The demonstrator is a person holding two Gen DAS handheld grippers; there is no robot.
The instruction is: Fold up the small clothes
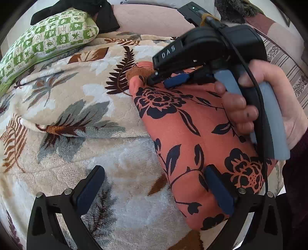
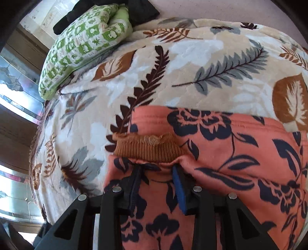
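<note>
A salmon-orange garment (image 1: pixel 192 125) with a dark flower print lies on a leaf-patterned blanket (image 1: pixel 77 96). Its brown ribbed cuff (image 1: pixel 138 74) is at the far end. In the left wrist view a hand (image 1: pixel 269 86) holds my right gripper (image 1: pixel 159 82), shut on the fabric just below that cuff. The right wrist view shows the same grip: my right gripper (image 2: pixel 156 168) pinches bunched cloth of the garment (image 2: pixel 240 153) beneath the cuff (image 2: pixel 148 150). My left gripper (image 1: pixel 154 169) stands wide open, with one finger over the garment's near end and the other over the blanket.
A green-and-white checked pillow (image 1: pixel 48 38) lies at the far left of the bed, with dark clothing (image 1: pixel 107 17) behind it. The right wrist view shows the pillow (image 2: pixel 82 42), the blanket (image 2: pixel 192 67) and the bed's left edge beside a bright floor.
</note>
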